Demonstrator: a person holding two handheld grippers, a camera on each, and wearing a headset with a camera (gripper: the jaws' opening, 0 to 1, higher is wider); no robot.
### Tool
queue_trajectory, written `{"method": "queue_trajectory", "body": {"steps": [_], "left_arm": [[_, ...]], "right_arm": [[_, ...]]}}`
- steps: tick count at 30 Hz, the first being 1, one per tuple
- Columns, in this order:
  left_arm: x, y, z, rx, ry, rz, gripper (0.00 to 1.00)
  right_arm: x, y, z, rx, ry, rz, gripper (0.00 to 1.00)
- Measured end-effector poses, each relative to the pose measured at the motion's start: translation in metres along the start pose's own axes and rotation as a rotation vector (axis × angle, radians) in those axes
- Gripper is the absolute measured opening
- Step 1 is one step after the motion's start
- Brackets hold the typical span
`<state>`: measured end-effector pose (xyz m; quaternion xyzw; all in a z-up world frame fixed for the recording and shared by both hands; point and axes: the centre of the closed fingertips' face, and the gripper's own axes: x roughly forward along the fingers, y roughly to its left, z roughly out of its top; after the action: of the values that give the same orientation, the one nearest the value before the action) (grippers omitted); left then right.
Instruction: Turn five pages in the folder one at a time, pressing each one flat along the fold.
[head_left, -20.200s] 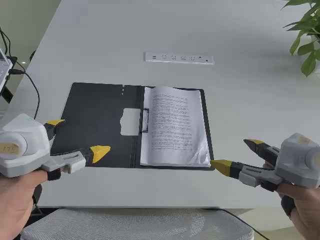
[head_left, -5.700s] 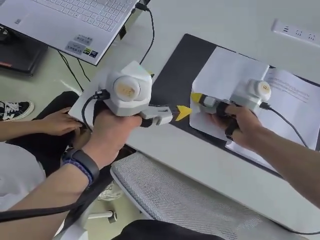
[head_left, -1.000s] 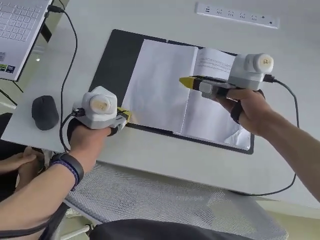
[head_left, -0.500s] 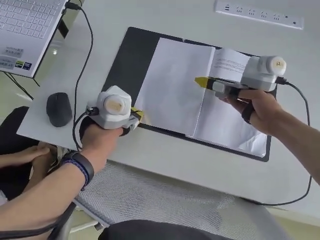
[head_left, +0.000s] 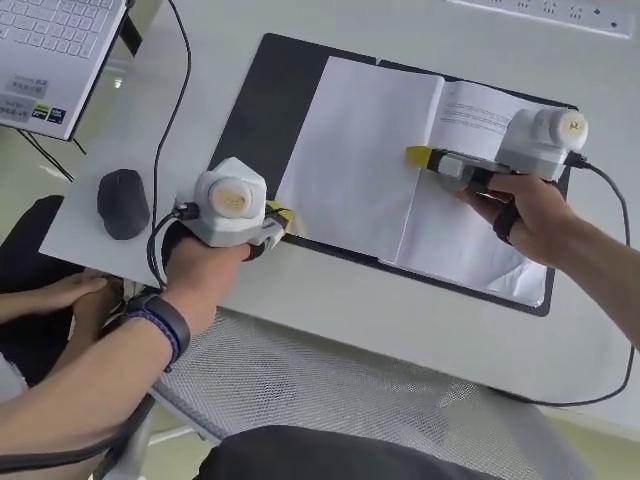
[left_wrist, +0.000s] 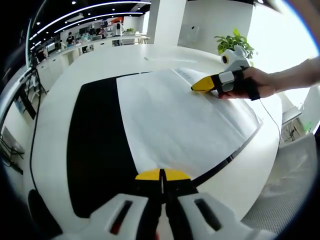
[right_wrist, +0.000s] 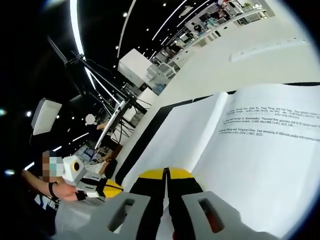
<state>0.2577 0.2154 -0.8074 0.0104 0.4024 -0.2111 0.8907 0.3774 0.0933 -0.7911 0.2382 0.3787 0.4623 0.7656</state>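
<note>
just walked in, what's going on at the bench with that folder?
A person works a black folder lying open on the white table with two handheld grippers. The left gripper, jaws shut, sits at the near corner of the blank white sheet lying on the folder's left side. The right gripper, also shut, has its yellow tips at the fold, beside the printed page.

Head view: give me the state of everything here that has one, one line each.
folder, open and flat.
turned page, blank side up, lying on the left half.
printed page, face up on the right half.
left gripper, shut, tips at the turned page's near corner.
right gripper, shut, tips by the fold.
laptop, lid open.
</note>
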Motion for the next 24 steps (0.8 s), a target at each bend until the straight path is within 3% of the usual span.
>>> {"method": "queue_trajectory", "body": {"steps": [11, 16, 24], "left_arm": [[-0.001, 0.000, 0.000, -0.007, -0.003, 0.004, 0.00], [-0.001, 0.000, 0.000, -0.006, -0.002, 0.009, 0.00], [0.000, 0.001, 0.000, -0.014, -0.002, 0.007, 0.00]], "right_arm": [[0.003, -0.005, 0.004, 0.026, -0.013, 0.034, 0.00], [0.007, -0.021, 0.021, 0.068, -0.058, 0.022, 0.00], [0.020, -0.034, 0.045, 0.090, -0.081, 0.011, 0.00]]}}
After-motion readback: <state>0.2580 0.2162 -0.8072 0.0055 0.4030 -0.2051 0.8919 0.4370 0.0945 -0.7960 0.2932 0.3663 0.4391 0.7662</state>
